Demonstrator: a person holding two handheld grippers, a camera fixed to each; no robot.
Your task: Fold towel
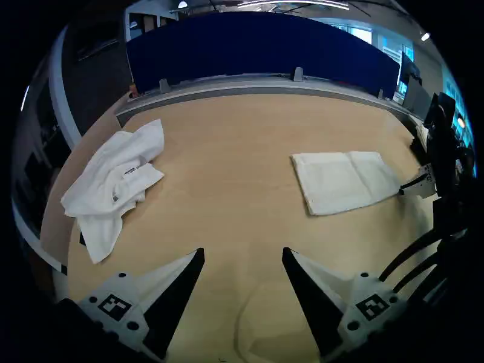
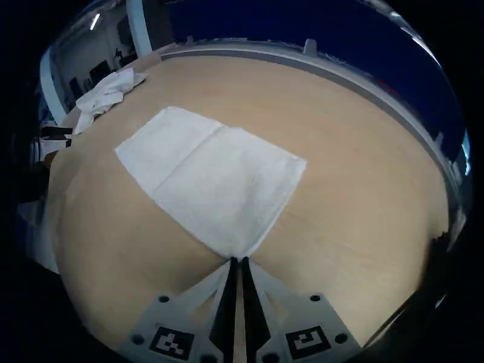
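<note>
R gripper (image 2: 239,261) pinches folded towel (image 2: 212,181) corner; L gripper (image 1: 243,260) hovers agape.

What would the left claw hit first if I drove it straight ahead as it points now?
Probably nothing near: the open left claw points across bare table, between the crumpled towel and the folded towel, toward the grey rail. Depth is unclear.

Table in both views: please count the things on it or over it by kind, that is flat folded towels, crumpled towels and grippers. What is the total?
flat folded towel: 1
crumpled towel: 1
grippers: 2, the left gripper and the right gripper
Total: 4
</note>
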